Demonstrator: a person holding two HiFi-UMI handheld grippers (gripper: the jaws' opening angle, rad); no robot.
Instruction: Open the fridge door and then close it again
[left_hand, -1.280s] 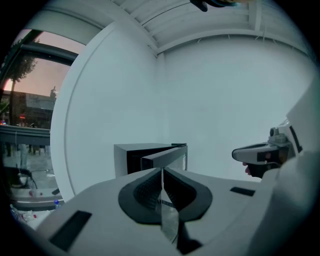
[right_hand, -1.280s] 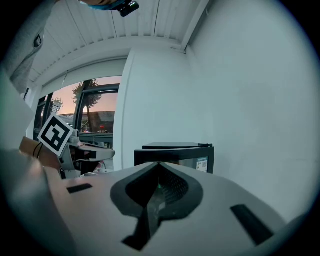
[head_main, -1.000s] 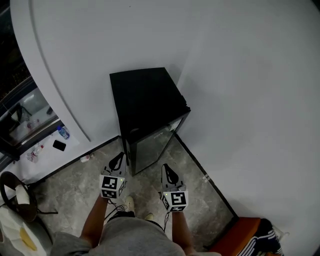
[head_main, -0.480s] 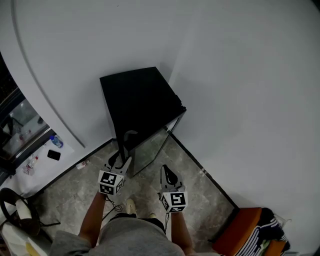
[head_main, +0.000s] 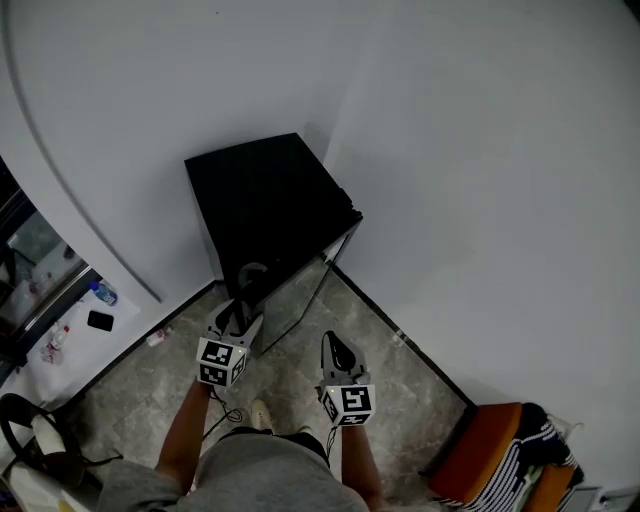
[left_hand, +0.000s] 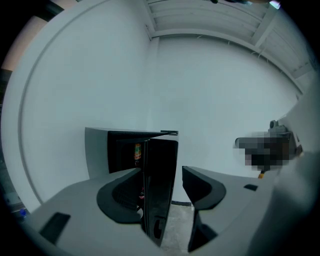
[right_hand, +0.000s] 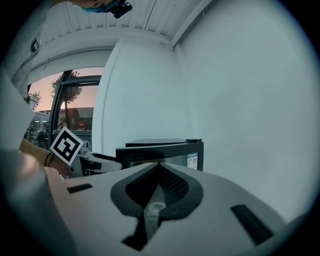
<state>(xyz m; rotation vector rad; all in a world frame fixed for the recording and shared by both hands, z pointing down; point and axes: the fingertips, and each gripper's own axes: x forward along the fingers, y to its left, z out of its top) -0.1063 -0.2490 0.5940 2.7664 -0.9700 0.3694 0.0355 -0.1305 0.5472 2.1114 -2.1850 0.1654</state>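
A small black fridge (head_main: 265, 200) stands on the floor in the corner of two white walls. Its glass door (head_main: 292, 295) is slightly ajar, and a can shows inside (left_hand: 137, 152). My left gripper (head_main: 243, 300) is at the door's free left edge. Its jaws are opening, and the door's edge (left_hand: 161, 200) stands between them with a gap on the right side. My right gripper (head_main: 336, 352) hovers shut and empty in front of the fridge (right_hand: 165, 150), right of the left gripper (right_hand: 95, 160).
An orange seat with striped cloth (head_main: 495, 455) is at the lower right. A white ledge (head_main: 75, 350) on the left holds a phone and bottles. A dark chair (head_main: 30, 440) is at the lower left. My feet (head_main: 262, 412) stand on the marbled floor.
My left gripper has moved forward and down to the door's left edge, and its jaws have spread from shut to wide. The right gripper has stayed shut where it was.
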